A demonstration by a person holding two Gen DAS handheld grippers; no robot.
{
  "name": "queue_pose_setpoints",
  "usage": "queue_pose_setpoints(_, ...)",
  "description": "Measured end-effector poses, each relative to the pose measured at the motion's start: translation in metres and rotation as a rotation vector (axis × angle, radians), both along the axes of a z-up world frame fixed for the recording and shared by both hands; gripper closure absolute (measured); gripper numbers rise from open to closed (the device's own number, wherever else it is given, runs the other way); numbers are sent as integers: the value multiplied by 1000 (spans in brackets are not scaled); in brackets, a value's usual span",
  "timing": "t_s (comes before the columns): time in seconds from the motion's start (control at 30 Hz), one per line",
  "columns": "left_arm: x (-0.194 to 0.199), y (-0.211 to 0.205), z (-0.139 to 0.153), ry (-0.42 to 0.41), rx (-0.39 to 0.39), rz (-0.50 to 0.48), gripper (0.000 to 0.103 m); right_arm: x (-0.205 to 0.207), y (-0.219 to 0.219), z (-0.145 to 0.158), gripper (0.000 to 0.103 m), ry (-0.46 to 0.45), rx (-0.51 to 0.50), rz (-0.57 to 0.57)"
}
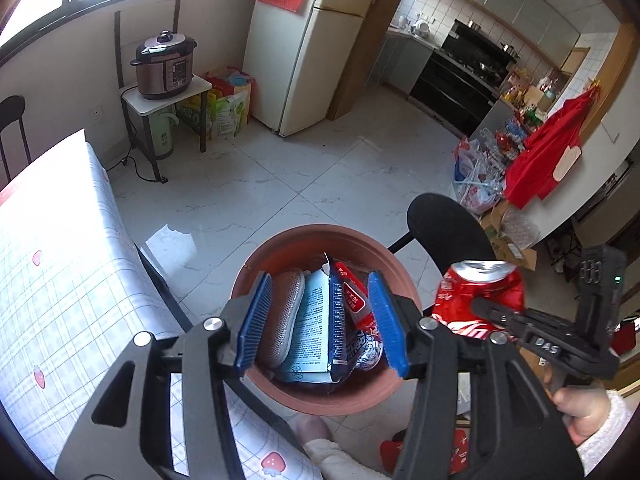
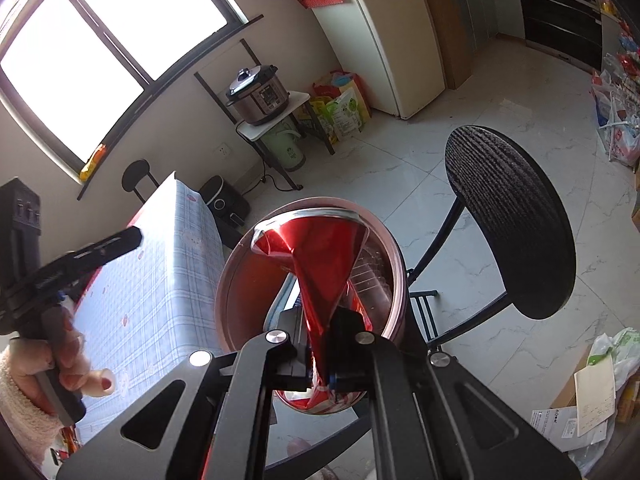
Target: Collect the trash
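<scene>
- Right gripper (image 2: 320, 344): jaws clamped on a crushed can (image 2: 320, 264), held above the bin (image 1: 280, 248) rim.
- Left gripper (image 1: 320, 320): jaws apart over the bin's trash.
- Bench (image 1: 60, 280) edge left of bin, stool (image 2: 508, 220) right.

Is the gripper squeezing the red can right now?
Touching. In the right wrist view the right gripper is shut on the crushed red can, which is pinched flat between its pads above the bin.
</scene>
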State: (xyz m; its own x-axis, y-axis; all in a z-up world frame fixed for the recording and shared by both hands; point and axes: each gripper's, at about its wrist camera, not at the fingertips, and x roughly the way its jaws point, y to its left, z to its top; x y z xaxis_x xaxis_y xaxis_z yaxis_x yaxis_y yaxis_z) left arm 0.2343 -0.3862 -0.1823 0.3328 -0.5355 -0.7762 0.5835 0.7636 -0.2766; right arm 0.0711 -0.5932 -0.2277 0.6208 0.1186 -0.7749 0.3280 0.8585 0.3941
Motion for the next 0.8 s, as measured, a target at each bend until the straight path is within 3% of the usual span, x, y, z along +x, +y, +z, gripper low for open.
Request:
queue_pose_setpoints(0.07,-4,15,7,-13,-17,28,46,10,5,-7,97,26,-8,6)
queue_pose_setpoints(0.2,-15,45,23,-54,-50,86,20,24,15,-14,97,51,-15,24)
queue_pose_setpoints(0.43,-21,93,42,-96,-61,168,15,45,33,-14,94,73,-80,49)
queue_pose_setpoints(0.5,-22,105,46,-109,-59,190,13,49,38,-10,86,69,-100,44)
queue_pose_setpoints(0.57,-23,116,49,-121,-55,201,11,50,40,-4,66,49,-94,34)
queue_pose_setpoints(0.7,-24,133,57,-140,-55,218,9,51,48,15,51,19,-128,25)
queue_pose_setpoints(0.8,-25,143,62,-153,-64,227,9,48,57,35,29,-5,-183,13)
